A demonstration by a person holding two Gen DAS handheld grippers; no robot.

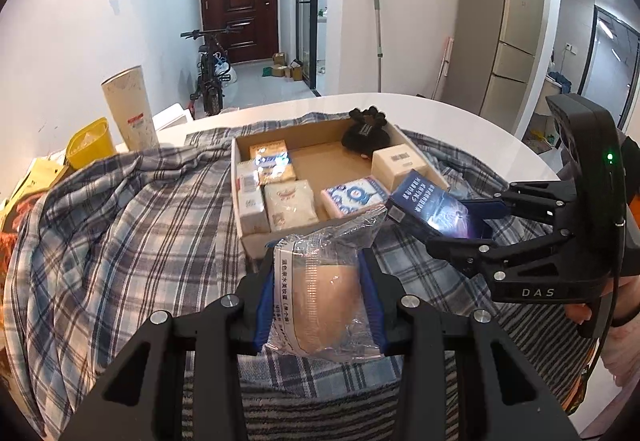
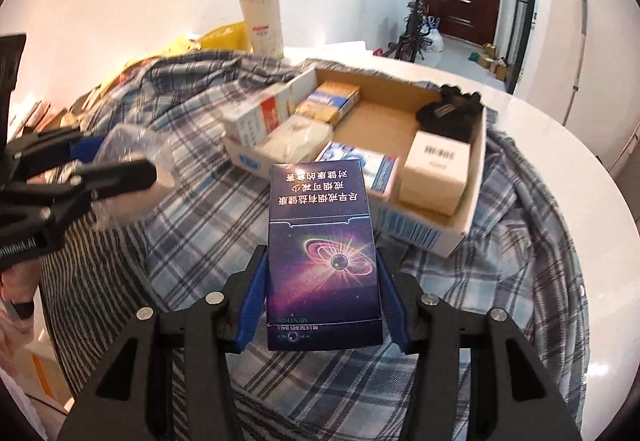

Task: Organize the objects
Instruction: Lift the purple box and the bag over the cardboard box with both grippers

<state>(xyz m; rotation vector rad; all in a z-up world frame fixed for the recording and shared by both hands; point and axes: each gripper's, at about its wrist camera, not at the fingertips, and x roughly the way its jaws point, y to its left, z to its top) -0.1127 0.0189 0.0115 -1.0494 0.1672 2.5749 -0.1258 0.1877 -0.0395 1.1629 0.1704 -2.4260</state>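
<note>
1. Holding a clear-wrapped packet (image 1: 320, 297) with a tan pad inside, the left gripper (image 1: 320, 305) has its blue pads closed against the packet's two sides; the packet hangs just short of the near wall of the cardboard box (image 1: 256, 241), above the plaid cloth (image 1: 120, 241).
2. The right gripper (image 2: 322, 301) is clamped on a dark blue carton (image 2: 322, 253), which it carries flat with the printed face up, close to the box's near right corner.
3. Judged from the layout, the step in hand is setting both items into the box. The loose wrapper may snag the near wall, so the packet should clear that wall before it goes down.
4. Inside the box, packs line the left wall, a blue-and-white pack (image 1: 352, 195) lies against the near wall and a cream box (image 1: 398, 161) stands by the right wall.
5. Bare cardboard floor (image 1: 332, 161) shows at the centre toward the far wall, the likeliest room for both.
6. A black glove (image 1: 366, 131) rests at the far right corner and should be left undisturbed.
</note>
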